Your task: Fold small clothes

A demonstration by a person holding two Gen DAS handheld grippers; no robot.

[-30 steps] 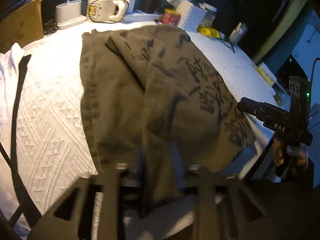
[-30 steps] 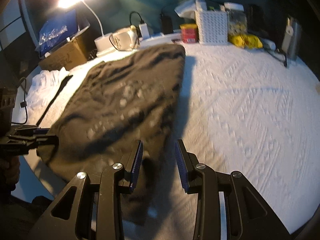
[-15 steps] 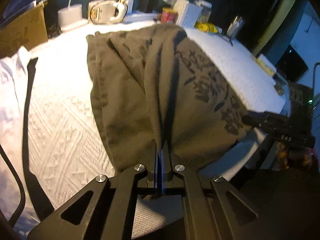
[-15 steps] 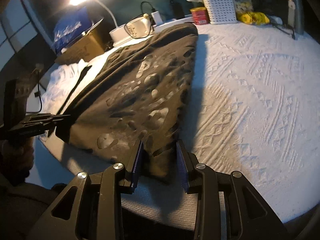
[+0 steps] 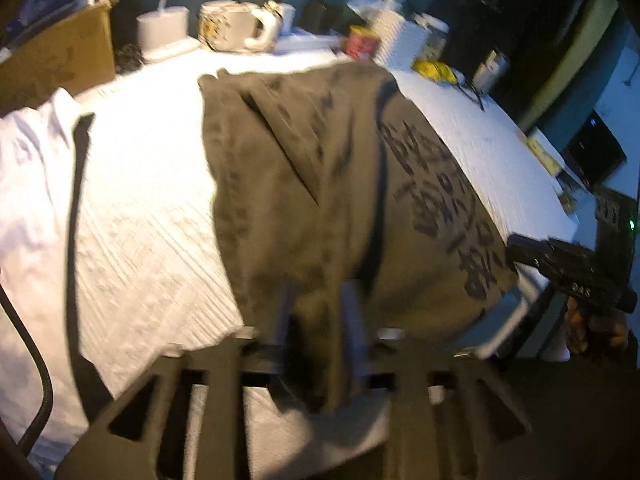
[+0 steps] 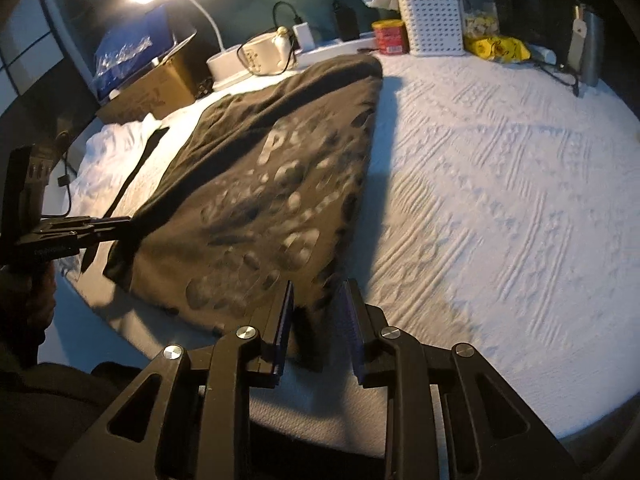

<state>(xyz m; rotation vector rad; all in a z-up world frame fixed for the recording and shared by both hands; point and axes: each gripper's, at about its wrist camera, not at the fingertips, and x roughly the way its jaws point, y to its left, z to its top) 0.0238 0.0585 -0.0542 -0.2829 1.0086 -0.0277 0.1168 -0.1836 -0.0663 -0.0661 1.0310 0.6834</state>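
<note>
The left hand-held gripper (image 5: pixel 318 312) has its jaws parted, both fingers blurred. The right hand-held gripper (image 6: pixel 316 316) also stands with jaws apart, fingers level and pointing toward the far side. Each is held low at the near edge, left and right of one another.

This looks like a lived-in room at home, dimly lit. A table under a white textured woven cloth (image 6: pixel 500 184) is the centre. Along its far edge stand a lit white gooseneck desk lamp (image 6: pixel 224 60), a cream ceramic teapot (image 6: pixel 266 54), a red tin can (image 6: pixel 390 36), a white perforated plastic basket (image 6: pixel 434 24) and a yellow snack packet (image 6: pixel 498 48). Left of the lamp sits a brown cardboard box (image 6: pixel 156 88).
</note>
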